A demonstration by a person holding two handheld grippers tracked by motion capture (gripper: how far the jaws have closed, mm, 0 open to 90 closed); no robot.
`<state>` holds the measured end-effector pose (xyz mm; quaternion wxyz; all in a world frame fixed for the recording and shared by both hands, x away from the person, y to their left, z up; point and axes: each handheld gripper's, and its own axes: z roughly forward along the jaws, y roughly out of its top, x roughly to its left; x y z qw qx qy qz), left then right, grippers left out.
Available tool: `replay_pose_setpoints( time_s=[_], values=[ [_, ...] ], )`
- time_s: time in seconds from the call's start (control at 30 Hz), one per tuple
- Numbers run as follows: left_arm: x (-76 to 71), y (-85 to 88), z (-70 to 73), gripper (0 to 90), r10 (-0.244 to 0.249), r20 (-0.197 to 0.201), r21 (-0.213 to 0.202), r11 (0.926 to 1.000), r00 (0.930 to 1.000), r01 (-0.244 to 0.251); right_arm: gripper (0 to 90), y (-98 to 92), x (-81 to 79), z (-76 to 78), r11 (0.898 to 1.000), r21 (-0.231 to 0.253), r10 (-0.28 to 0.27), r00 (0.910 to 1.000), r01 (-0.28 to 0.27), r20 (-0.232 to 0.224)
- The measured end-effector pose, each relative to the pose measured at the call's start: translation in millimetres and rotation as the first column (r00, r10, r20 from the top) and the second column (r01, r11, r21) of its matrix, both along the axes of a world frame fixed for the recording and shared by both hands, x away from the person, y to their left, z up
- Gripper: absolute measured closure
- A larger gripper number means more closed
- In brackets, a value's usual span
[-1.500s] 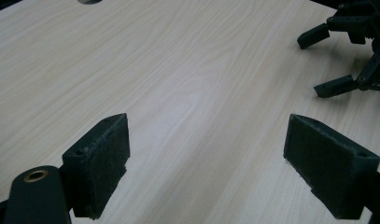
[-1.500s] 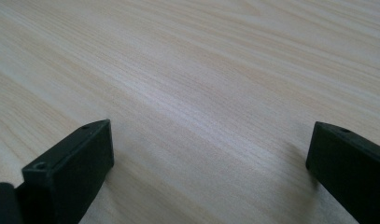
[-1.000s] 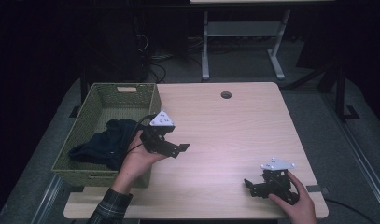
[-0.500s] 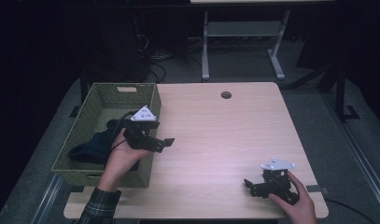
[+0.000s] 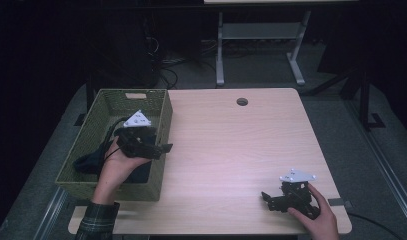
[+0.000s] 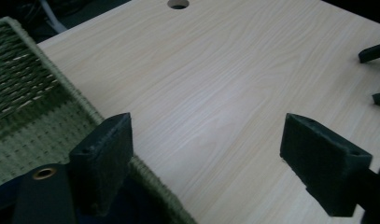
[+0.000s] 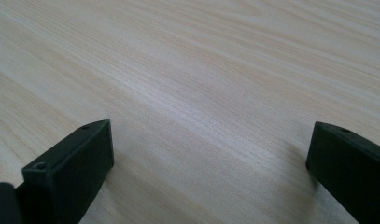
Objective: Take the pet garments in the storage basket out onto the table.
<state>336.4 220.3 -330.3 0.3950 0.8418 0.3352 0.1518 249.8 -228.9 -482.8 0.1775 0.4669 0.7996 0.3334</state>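
A green woven basket (image 5: 161,117) stands at the table's left end, with a dark cloth (image 5: 86,162) heaped inside it. My left gripper (image 5: 163,150) hovers over the basket's right wall, open, with nothing between its jaws. In the left gripper view, the gripper (image 6: 208,158) straddles the basket rim (image 6: 61,88), and a bit of dark cloth (image 6: 131,205) lies under the left jaw. My right gripper (image 5: 267,201) rests near the table's front right corner, open and empty. In the right gripper view, the gripper (image 7: 211,158) has bare wood (image 7: 201,84) ahead of it.
The light wooden table (image 5: 231,150) has a round cable hole (image 5: 242,101) near its far edge. The right gripper's fingertips (image 6: 372,51) poke in at the right edge of the left gripper view. Behind the table stands a metal desk frame (image 5: 256,35).
My left gripper has travelled left, from over the table to above the basket's right wall, jaws still open. The right gripper has stayed put.
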Motion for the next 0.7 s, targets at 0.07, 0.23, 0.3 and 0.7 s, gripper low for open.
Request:
replay_pose_setpoints(
  time_s=[0.07, 0.23, 0.3, 0.7],
  values=[
    [0.3, 3.8, 0.3, 17.3, 0.003, -0.003, 0.004, 1.0000, 1.0000, -0.003, 0.4, 0.0, 0.0, 0.0, 1.000, 0.000, 0.000, 1.0000, 0.000, 0.000],
    [1.7, 13.9, -0.3, 18.6, 0.023, -0.009, 0.012, 0.9997, 0.9997, -0.023, 0.4, 0.0, 0.0, 0.0, 1.000, 0.000, 0.001, 1.0000, -0.001, 0.001],
    [2.2, 16.1, -0.7, 18.7, 0.028, -0.012, 0.017, 0.9995, 0.9995, -0.027, 0.5, 0.0, 0.0, 0.0, 1.000, 0.000, 0.000, 1.0000, 0.000, 0.000],
    [6.8, 48.7, -6.9, 19.3, 0.100, -0.042, 0.064, 0.9932, 0.9941, -0.098, 0.4, 0.0, 0.0, 0.0, 1.000, 0.000, 0.000, 1.0000, 0.000, 0.001]
  ],
)
